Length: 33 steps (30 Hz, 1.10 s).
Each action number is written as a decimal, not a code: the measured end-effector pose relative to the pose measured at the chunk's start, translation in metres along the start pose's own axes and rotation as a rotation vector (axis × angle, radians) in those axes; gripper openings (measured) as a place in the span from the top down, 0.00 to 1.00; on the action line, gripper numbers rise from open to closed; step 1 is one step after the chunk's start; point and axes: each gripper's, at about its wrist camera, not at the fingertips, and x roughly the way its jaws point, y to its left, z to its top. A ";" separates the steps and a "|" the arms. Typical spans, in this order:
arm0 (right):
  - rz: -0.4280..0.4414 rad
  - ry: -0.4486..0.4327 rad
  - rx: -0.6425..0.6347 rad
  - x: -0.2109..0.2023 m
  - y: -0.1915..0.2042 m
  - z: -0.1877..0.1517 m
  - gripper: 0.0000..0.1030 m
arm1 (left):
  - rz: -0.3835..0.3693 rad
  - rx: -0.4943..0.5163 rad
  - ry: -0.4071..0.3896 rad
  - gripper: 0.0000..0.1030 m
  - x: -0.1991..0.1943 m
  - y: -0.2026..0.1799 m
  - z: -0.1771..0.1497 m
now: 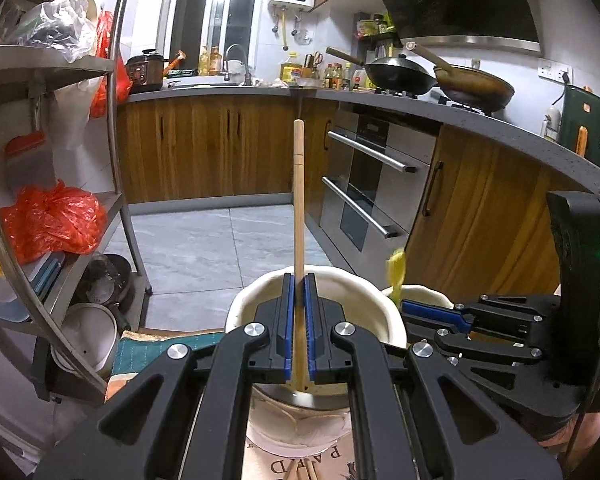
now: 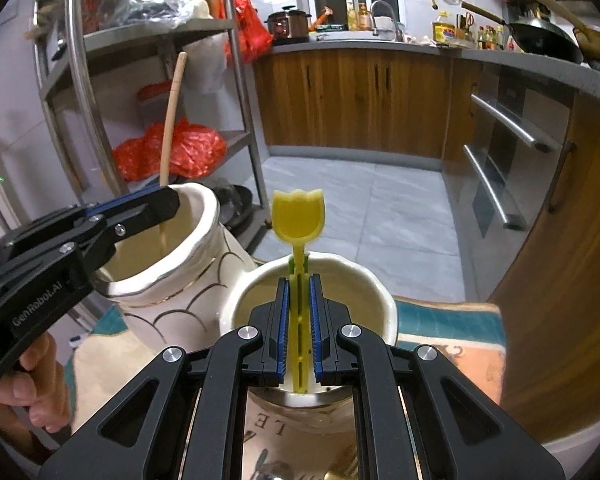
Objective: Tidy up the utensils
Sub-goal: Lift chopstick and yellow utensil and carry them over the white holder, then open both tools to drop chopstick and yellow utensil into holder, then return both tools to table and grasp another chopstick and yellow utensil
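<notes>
Black jaws with blue pads fill the bottom of the left wrist view; the left gripper (image 1: 299, 280) is clenched on a wooden chopstick (image 1: 298, 200), which stands upright with its lower end inside a cream ceramic holder (image 1: 364, 300) directly beneath the jaws; just right of that holder sits a second cream holder (image 1: 424, 294), with the right gripper (image 1: 408, 306) over its rim and a blurred yellow utensil (image 1: 396, 274) poking up; beyond the holders lie a grey tiled floor (image 1: 220, 248) and wooden cabinets (image 1: 204, 152).

Right wrist view: the right gripper (image 2: 299, 280) is clamped around a yellow tulip-topped utensil (image 2: 298, 216), held upright over the smaller cream holder (image 2: 376, 300); left of it the taller holder (image 2: 196, 208) contains the chopstick (image 2: 172, 120), grasped by the left gripper (image 2: 172, 200); a hand (image 2: 24, 392) grips its handle.
</notes>
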 end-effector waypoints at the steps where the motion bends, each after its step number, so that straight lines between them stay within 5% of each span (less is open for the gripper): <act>1: -0.002 0.000 -0.002 0.000 0.000 0.000 0.89 | 0.003 -0.001 0.000 0.96 0.000 0.000 0.000; 17: 0.025 -0.062 -0.018 -0.022 0.000 0.002 0.73 | -0.002 0.000 -0.018 0.92 -0.007 0.001 -0.003; 19: 0.031 -0.081 -0.019 -0.029 0.000 0.002 0.71 | -0.005 -0.005 -0.017 0.84 -0.008 0.003 -0.004; 33: 0.015 -0.164 -0.021 -0.089 -0.007 -0.023 0.67 | -0.054 0.024 -0.076 0.78 -0.069 0.007 -0.025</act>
